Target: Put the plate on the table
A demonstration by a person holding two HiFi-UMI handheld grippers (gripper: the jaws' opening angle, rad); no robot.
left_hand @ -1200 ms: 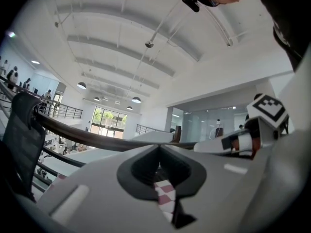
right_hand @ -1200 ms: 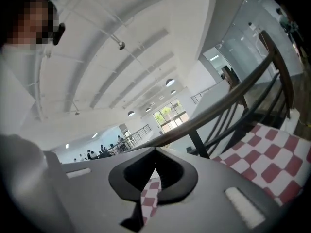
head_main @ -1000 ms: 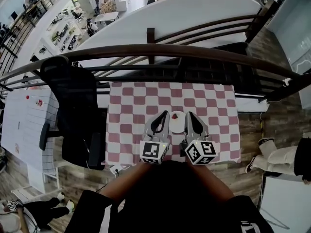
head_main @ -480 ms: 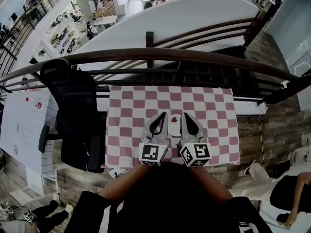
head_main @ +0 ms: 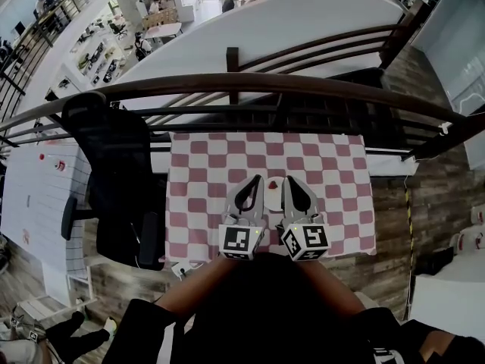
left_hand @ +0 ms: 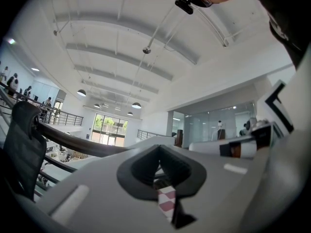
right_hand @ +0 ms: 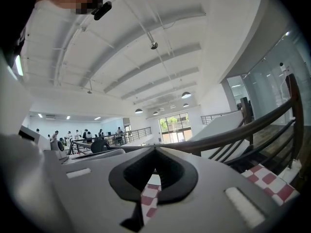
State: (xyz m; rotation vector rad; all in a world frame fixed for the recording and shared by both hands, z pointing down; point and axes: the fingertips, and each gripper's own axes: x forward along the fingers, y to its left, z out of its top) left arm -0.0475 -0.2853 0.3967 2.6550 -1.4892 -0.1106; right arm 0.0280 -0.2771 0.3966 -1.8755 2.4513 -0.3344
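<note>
A small white plate (head_main: 274, 196) with something red on it lies on the red-and-white checkered table (head_main: 198, 165), near the front middle. In the head view my left gripper (head_main: 258, 178) and right gripper (head_main: 287, 178) rest side by side on the cloth. The plate sits between them, partly hidden by their jaws. Both pairs of jaws are shut, with nothing held. In the left gripper view my left gripper (left_hand: 159, 150) points upward at the ceiling, and a strip of checkered cloth shows through its slit. The right gripper view shows my right gripper (right_hand: 154, 150) the same way.
A black office chair (head_main: 114, 173) stands against the table's left edge. A dark curved railing (head_main: 250, 82) runs just behind the far edge, with a drop to a lower floor beyond. A white table (head_main: 30, 196) stands further left. Wooden floor lies to the right.
My grippers have barely moved, the right one drawing slightly closer to the left. The person on the floor at the right has gone from view.
</note>
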